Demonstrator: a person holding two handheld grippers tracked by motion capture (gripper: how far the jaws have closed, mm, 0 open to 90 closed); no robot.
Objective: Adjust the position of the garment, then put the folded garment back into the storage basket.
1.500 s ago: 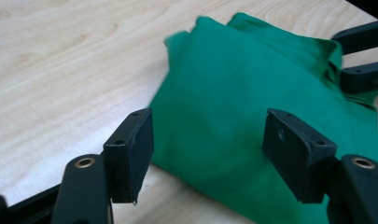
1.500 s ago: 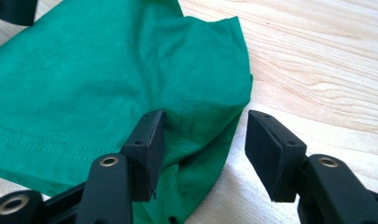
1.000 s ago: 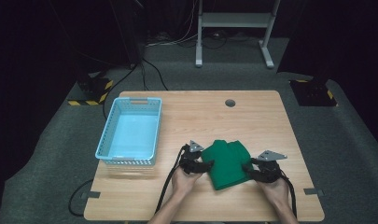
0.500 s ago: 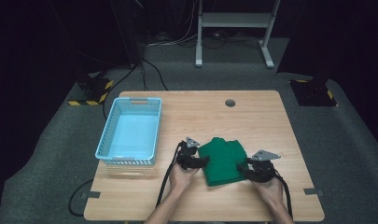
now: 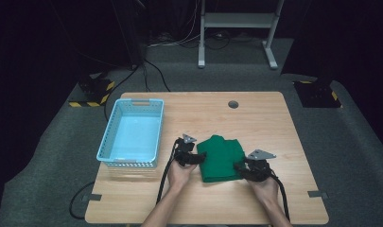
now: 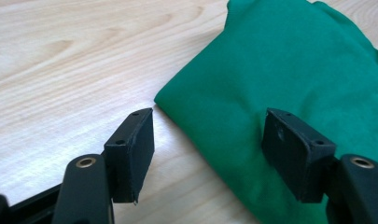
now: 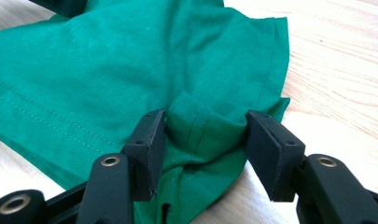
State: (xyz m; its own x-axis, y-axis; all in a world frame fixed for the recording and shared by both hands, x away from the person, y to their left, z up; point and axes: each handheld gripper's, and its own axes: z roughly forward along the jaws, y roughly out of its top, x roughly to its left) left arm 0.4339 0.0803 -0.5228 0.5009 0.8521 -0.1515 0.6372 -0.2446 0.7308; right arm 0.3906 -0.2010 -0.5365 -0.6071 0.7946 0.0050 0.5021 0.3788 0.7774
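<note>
While my left gripper (image 6: 207, 154) gapes astride the green shirt's (image 5: 221, 158) edge, my right gripper (image 7: 205, 149) brackets, unclamped, a bunched fold.

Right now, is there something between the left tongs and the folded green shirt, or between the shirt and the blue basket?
Nothing visible blocks either. The left tongs stand open at the edge of the folded green shirt, one jaw over the cloth. Between the shirt and the blue basket lies bare table, apart from the left tongs and hand themselves.
</note>
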